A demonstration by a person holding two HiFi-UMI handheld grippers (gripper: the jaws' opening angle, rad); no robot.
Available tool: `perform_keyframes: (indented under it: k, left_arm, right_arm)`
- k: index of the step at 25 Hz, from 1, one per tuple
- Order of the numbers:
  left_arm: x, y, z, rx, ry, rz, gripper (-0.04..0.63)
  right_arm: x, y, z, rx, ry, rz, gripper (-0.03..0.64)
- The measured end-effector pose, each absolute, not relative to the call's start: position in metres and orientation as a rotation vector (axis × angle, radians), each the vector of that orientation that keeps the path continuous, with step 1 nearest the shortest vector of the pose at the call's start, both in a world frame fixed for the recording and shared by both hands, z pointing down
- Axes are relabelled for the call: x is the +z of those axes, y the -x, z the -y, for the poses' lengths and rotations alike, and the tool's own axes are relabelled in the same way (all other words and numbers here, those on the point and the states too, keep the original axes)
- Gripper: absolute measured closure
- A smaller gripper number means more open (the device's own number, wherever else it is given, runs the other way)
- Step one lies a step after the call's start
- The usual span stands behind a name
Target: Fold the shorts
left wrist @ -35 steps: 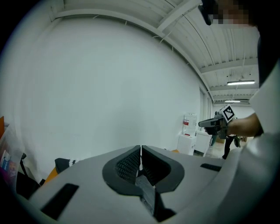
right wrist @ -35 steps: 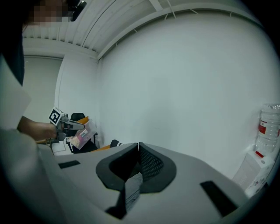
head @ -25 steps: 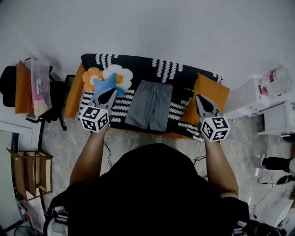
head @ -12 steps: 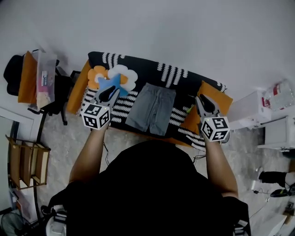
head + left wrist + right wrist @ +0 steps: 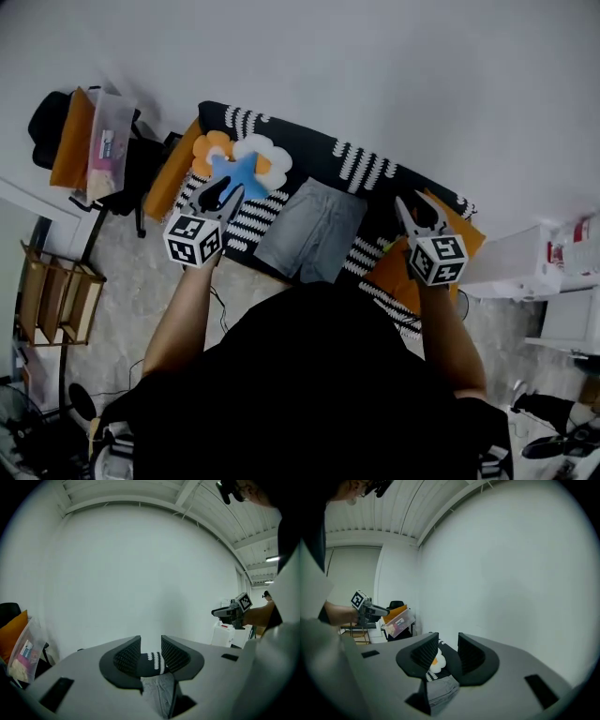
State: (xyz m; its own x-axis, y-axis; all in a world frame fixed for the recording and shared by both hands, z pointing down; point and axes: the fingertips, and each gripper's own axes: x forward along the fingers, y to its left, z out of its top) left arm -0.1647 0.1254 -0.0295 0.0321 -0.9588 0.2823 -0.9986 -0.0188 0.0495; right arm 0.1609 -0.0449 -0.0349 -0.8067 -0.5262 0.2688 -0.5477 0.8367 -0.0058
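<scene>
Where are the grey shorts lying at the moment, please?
In the head view, the grey shorts lie flat mid-way on the black-and-white cover, between the flower cushion at left and an orange cushion at right.

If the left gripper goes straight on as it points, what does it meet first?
Probably the black striped cover beyond the grey shorts; depth is unclear. The left gripper has just been opening, nothing between its jaws.

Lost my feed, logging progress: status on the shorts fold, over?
Left gripper, right gripper: open, empty, jaws just been opening. Shorts flat on striped cover, between grippers, untouched. Nothing on them; cushions off to either side.
</scene>
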Motion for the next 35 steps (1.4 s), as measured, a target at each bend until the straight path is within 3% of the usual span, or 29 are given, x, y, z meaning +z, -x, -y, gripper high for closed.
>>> perform_keyframes:
  k: [19, 35]
  left_arm:
    - [-0.026, 0.109, -0.124, 0.308, -1.628, 2.291, 0.434]
    - [0.021, 0.113, -0.173, 0.285, -1.380, 2.368, 0.433]
  right_arm:
    - [0.009, -0.132, 0.177, 0.091, -0.280, 2.814, 0.468]
    - [0.058, -0.056, 0.189, -0.132, 0.076, 2.758, 0.468]
